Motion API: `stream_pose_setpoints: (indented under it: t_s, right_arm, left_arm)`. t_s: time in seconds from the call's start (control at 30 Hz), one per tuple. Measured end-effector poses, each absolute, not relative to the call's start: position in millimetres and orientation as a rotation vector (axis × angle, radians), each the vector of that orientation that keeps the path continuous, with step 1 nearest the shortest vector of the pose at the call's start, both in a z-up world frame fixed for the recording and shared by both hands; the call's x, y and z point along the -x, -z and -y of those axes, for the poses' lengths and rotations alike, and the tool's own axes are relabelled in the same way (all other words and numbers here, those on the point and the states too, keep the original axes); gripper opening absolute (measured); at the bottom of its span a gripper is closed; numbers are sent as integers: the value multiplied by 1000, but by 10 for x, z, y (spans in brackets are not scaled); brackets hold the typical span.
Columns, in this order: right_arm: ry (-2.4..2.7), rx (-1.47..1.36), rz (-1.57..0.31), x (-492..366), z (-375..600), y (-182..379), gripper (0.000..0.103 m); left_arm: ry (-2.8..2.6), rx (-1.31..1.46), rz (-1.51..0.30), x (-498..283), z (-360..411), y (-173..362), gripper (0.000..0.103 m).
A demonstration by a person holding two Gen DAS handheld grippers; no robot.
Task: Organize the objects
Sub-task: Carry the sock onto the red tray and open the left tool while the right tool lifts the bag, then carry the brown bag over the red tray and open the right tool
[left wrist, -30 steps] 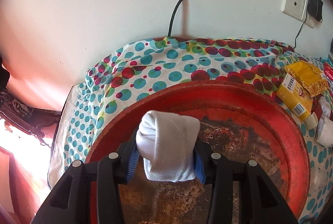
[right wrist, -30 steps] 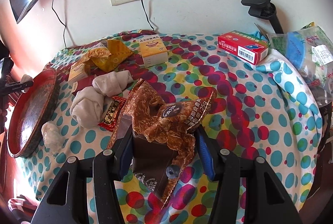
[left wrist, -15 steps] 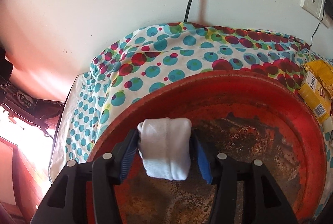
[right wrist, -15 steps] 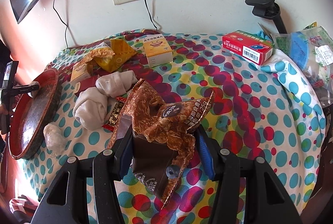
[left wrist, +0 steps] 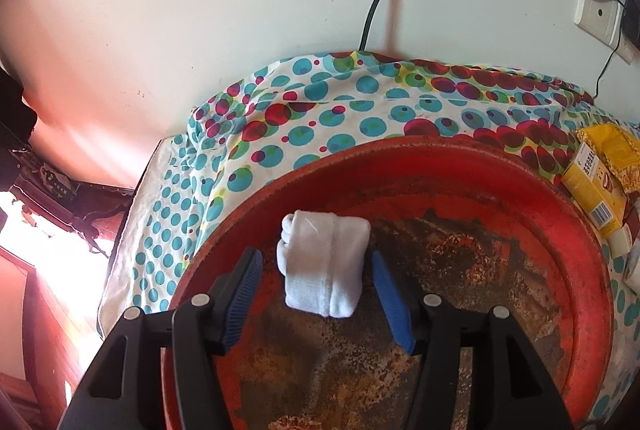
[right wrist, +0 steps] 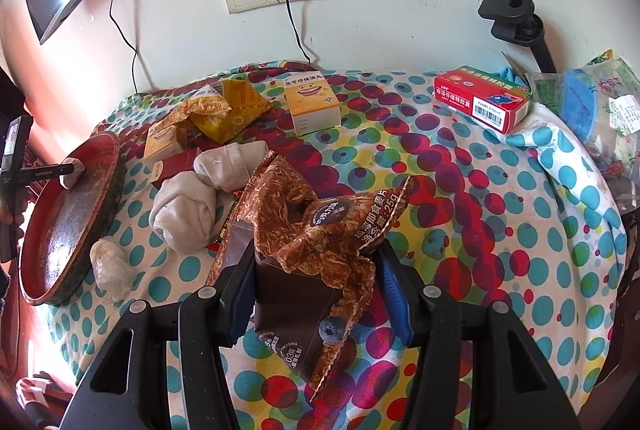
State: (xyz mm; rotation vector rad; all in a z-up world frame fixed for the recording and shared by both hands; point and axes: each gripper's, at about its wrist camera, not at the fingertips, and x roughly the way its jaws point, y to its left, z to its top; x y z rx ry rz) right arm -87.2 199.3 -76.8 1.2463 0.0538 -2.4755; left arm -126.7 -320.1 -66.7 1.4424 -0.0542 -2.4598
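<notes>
Both grippers are working: left gripper fingers gaping around the soft, light sock; right gripper pinching crinkly snack packets mid-body.

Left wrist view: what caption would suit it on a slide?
Open left gripper straddling a rolled white sock in the worn red tray on a polka-dot cloth.

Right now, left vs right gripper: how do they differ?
The left gripper is open, its fingers standing clear of the white rolled sock; the right gripper is shut on the brown snack packets. The left one is over the red tray; the right one is over the dotted cloth. Both have blue-padded black fingers.
</notes>
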Motion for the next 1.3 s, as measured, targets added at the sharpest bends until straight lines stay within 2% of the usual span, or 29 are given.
stream_pose_setpoints:
  t_s: [0.37, 0.63, 0.9, 1.3]
  right_arm:
    - [2440, -1168, -92, 822, -1768, 579, 52]
    - [2388, -1071, -163, 759, -1337, 355, 52]
    - [2265, -998, -198, 686, -572, 223, 52]
    - [2046, -957, -347, 732, 1028, 292, 52]
  left_arm:
    - [2507, -1402, 152, 659, 2570, 480, 59]
    - [2537, -1313, 105, 70, 2129, 381, 59]
    - [2554, -1208, 209, -388, 1553, 425, 59]
    - [2542, -1223, 90, -825, 1573, 493, 59]
